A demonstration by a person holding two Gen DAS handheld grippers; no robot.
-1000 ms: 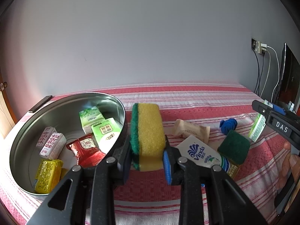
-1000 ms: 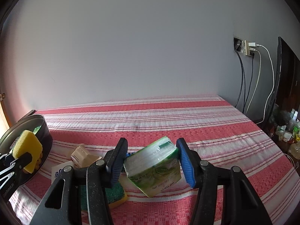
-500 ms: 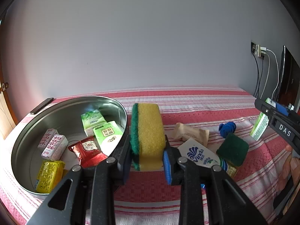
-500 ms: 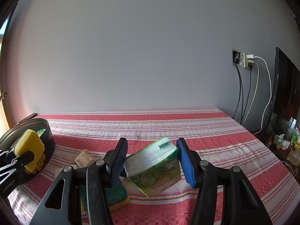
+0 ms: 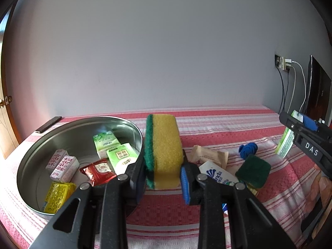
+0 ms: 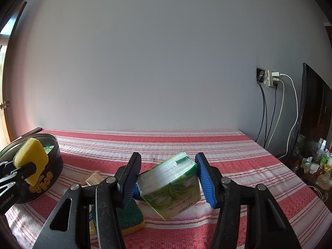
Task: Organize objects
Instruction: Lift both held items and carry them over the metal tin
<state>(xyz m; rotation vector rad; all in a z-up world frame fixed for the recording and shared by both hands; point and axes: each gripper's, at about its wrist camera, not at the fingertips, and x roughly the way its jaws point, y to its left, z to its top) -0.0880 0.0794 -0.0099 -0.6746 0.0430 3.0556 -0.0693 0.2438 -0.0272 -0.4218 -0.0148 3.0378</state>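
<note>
My left gripper (image 5: 162, 178) is shut on a yellow and green sponge (image 5: 164, 151), held upright above the cloth just right of a round metal tin (image 5: 29, 166). The tin holds green tissue packs (image 5: 105, 144), a red sachet (image 5: 98, 171) and other small packets. My right gripper (image 6: 168, 178) is shut on a green tissue pack (image 6: 172, 182), tilted and lifted off the table. It also shows at the right edge of the left wrist view (image 5: 290, 132). The held sponge shows in the right wrist view (image 6: 31, 159).
On the red striped tablecloth (image 6: 186, 143) lie a second sponge (image 5: 253, 171), a blue ball (image 5: 248, 149), a beige wrapped packet (image 5: 209, 155) and a white Vinda pack (image 5: 217, 175). A dark phone (image 5: 48, 124) lies at the far left. Cables (image 6: 278, 114) hang at the right wall.
Both grippers have risen a little with their loads; the table objects sit lower in both views. Both grips are unchanged.
</note>
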